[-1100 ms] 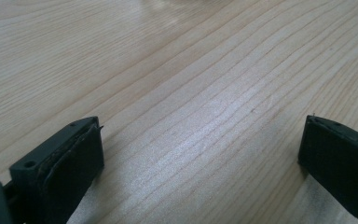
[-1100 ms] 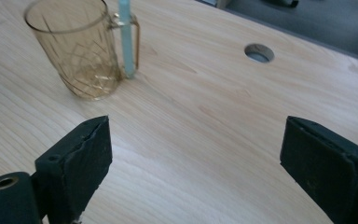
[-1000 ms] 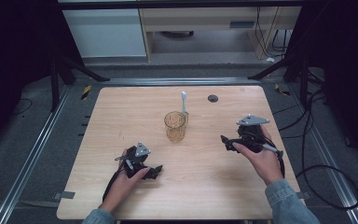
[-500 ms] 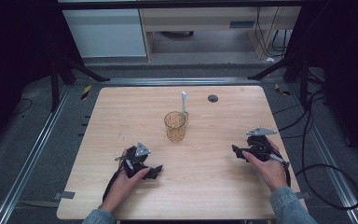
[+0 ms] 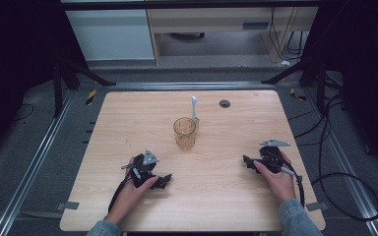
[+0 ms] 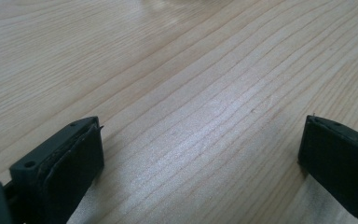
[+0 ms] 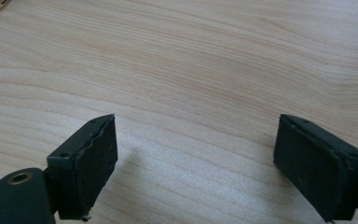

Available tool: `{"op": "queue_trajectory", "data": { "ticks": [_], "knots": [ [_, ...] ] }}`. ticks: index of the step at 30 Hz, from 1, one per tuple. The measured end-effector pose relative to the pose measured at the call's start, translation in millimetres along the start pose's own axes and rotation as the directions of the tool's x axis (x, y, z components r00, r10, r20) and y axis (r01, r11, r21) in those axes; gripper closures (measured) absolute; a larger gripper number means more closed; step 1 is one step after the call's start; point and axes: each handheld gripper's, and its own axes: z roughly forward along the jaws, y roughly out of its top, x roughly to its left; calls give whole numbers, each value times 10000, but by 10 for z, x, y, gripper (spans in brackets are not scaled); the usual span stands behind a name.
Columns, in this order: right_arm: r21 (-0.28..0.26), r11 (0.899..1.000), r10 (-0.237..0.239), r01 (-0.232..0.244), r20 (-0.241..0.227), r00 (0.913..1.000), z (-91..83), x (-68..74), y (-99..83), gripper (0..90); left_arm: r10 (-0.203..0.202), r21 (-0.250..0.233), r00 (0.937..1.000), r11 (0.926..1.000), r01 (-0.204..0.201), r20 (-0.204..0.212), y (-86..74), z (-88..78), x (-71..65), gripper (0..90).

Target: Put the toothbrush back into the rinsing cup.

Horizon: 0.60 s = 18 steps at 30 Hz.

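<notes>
Your left gripper (image 5: 163,182) and right gripper (image 5: 246,162) both rest released on the near table (image 5: 128,118), the right's jaws having just reopened; the toothbrush (image 5: 194,105) stands in the cup (image 5: 185,132) at centre (looks finished).

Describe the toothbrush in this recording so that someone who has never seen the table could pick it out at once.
On the light wooden table, look near the middle for the clear amber glass cup. The white toothbrush stands at the cup's far right rim, rising above it. It is the one tall, thin, pale thing there; the small dark round disc to its right lies flat.
</notes>
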Motion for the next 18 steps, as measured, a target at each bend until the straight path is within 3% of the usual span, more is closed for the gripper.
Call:
{"op": "queue_trajectory", "data": {
  "ticks": [5,11,18],
  "knots": [
    [-18,10000,5,-5,118,9999,22,34,3,97,9,-8,10000,10000,-9,-17,-1,0,0,0],
    [366,9971,-691,673,487,9964,52,123,0,53,9,-6,10000,10000,-9,-17,-1,0,0,0],
    [350,9978,-584,562,645,9962,33,149,-22,53,1,-6,10000,10000,-1,-5,-1,0,0,0]
  ]
}}
